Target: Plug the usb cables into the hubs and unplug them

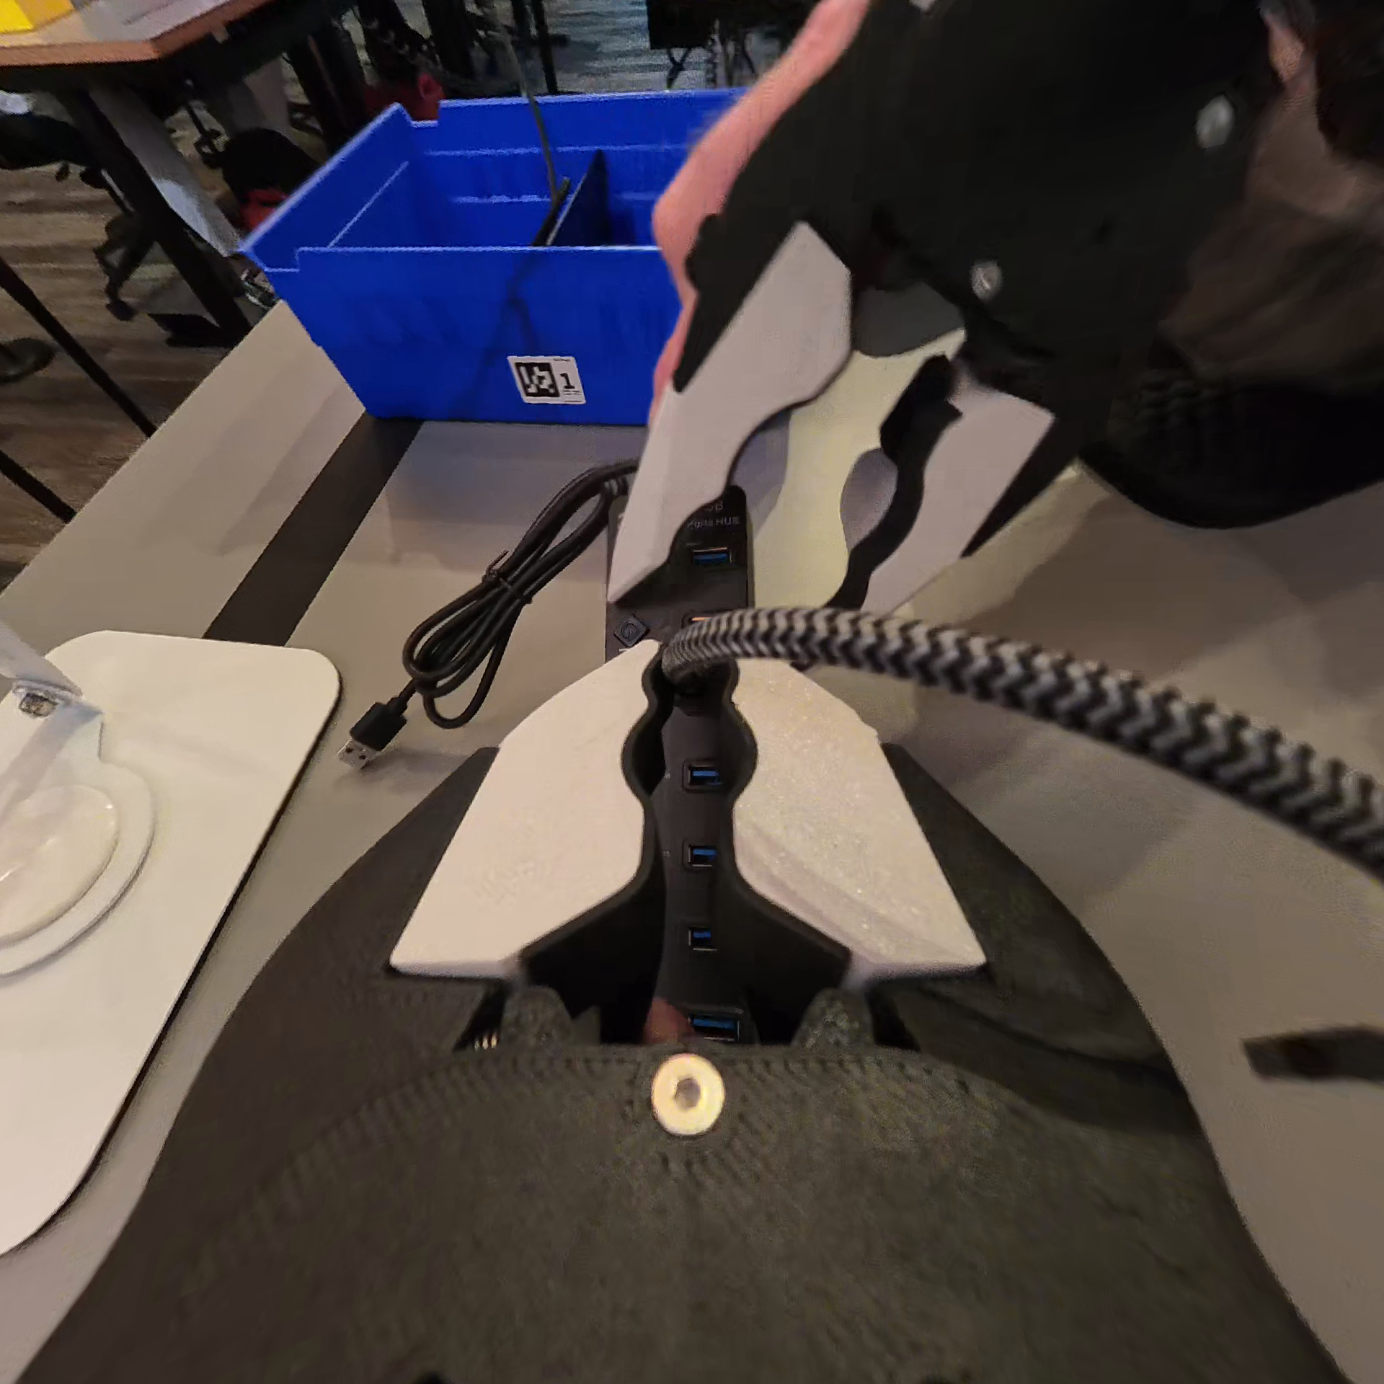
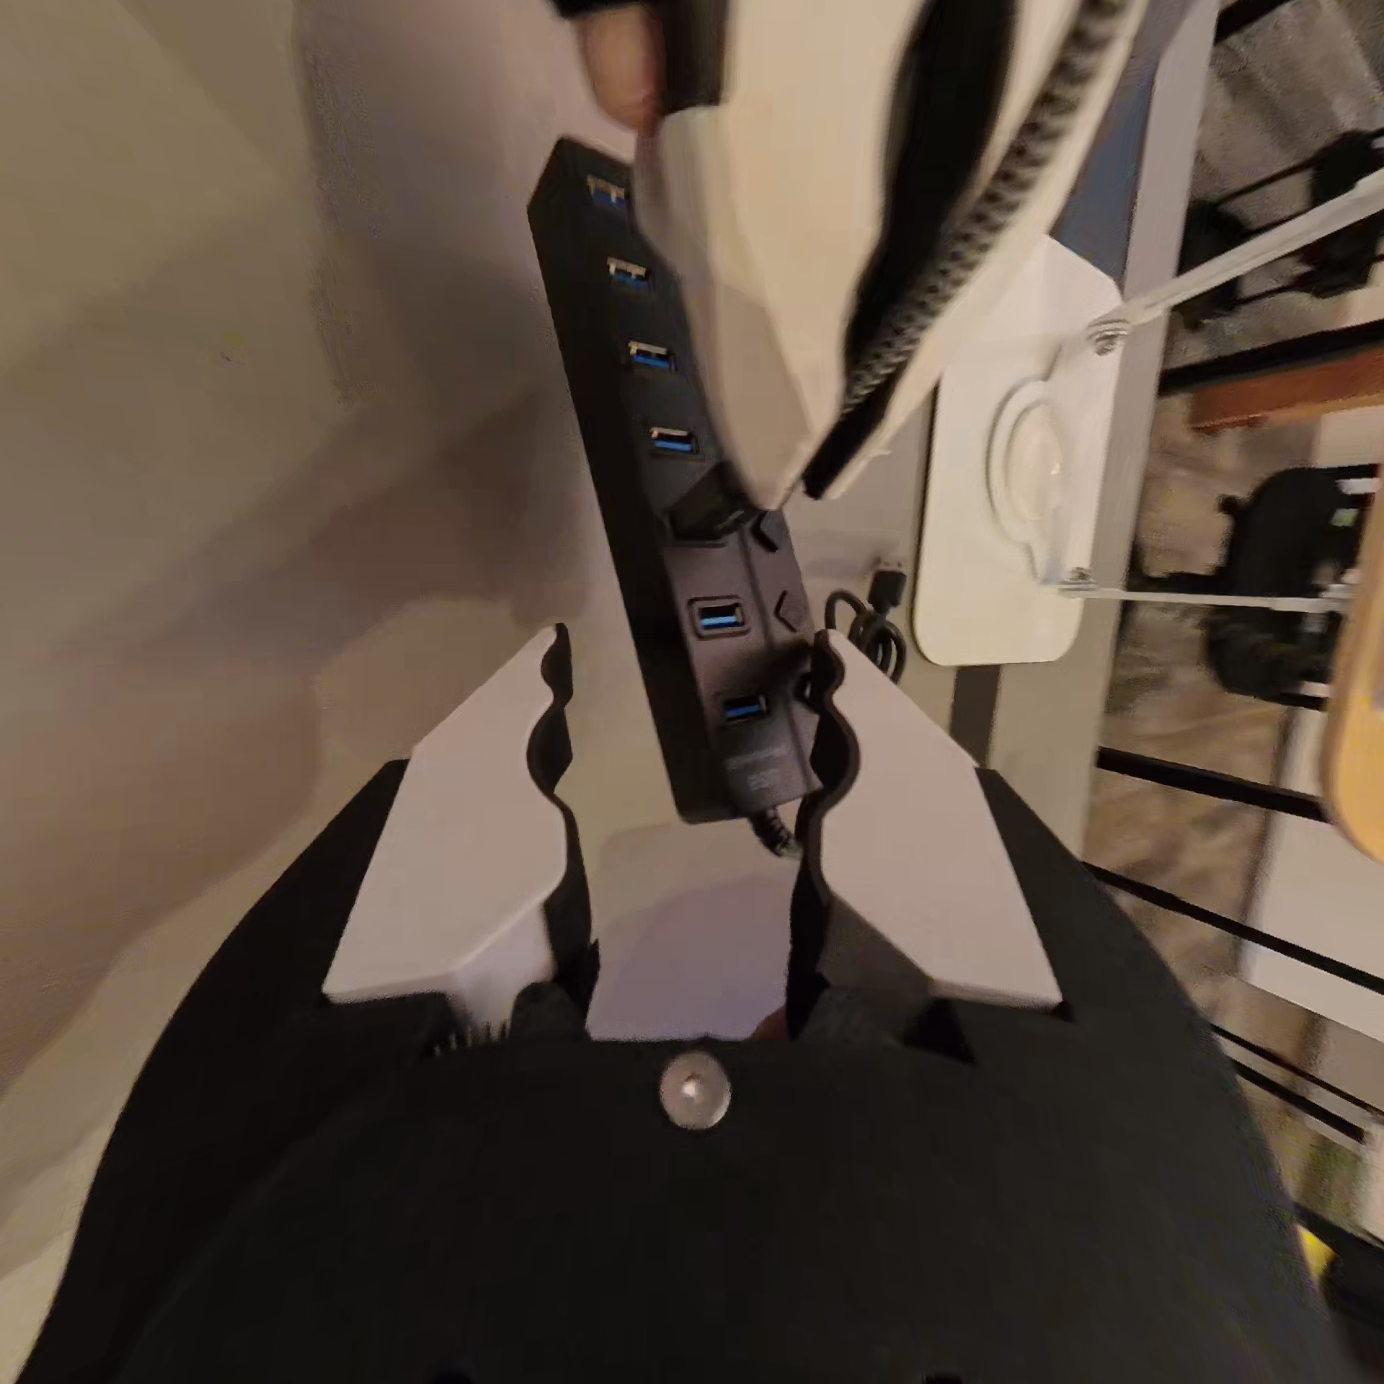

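A long black USB hub [image 1: 704, 816] with several blue ports lies on the grey table. My left gripper [image 1: 690, 666] is shut on the plug end of a black-and-white braided cable [image 1: 1048, 711], directly over the hub. In the right wrist view the black plug [image 2: 704, 513] sits tilted at a port in the middle of the hub [image 2: 711, 565], under the left gripper [image 2: 771, 494]. I cannot tell how deep it sits. My right gripper [image 2: 689, 640] is open, its fingers on either side of the hub's corded end. It also shows in the left wrist view [image 1: 749, 599].
A blue divided bin [image 1: 449, 299] stands at the table's far edge. A coiled black cable [image 1: 487, 614] with a loose USB plug [image 1: 367, 741] lies left of the hub. A white plate with a clear dome [image 1: 150, 786] is at the left, near the table edge.
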### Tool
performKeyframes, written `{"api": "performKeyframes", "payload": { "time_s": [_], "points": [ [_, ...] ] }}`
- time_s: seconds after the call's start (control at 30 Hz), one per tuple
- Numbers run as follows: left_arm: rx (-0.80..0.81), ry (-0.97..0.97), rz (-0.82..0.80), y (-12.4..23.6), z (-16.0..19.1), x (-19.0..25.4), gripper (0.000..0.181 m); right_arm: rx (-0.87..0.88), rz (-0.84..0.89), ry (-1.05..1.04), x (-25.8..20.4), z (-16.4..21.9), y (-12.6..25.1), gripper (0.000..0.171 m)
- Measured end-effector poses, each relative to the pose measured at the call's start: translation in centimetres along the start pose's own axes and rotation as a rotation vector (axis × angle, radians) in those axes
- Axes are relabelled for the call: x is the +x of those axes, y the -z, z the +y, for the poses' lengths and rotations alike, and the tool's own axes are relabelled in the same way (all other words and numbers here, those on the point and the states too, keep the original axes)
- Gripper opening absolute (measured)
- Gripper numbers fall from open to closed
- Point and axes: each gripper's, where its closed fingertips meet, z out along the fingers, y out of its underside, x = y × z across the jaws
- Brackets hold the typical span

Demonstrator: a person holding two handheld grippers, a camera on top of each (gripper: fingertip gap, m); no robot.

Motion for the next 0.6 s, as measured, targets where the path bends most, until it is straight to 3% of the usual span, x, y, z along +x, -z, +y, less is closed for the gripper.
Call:
{"api": "performKeyframes", "payload": {
  "time_s": [0.1,0.27,0.3,0.33,0.43,0.6],
  "points": [
    [0.010,0.034,0.005,0.0,-0.2,-0.1,0.009,-0.050,0.128,0.114,-0.2,0.6,-0.7,0.065],
    [0.091,0.097,0.055,0.4,-2.0,0.7,0.009,-0.123,0.470,0.332,2.5,1.0,-1.2,0.050],
    [0.106,0.111,0.065,0.6,-2.3,0.8,0.009,-0.120,0.555,0.372,3.3,0.8,-0.8,0.043],
    [0.108,0.112,0.075,0.7,-2.5,1.0,0.009,-0.104,0.614,0.409,3.7,0.3,-0.4,0.026],
    [0.136,0.127,0.091,1.0,-3.0,1.2,0.009,-0.097,0.684,0.441,4.5,0.0,0.2,0.025],
    [0.155,0.093,0.079,1.4,-3.8,1.2,0.010,-0.088,0.651,0.405,4.4,0.0,0.7,0.024]
  ]
}}
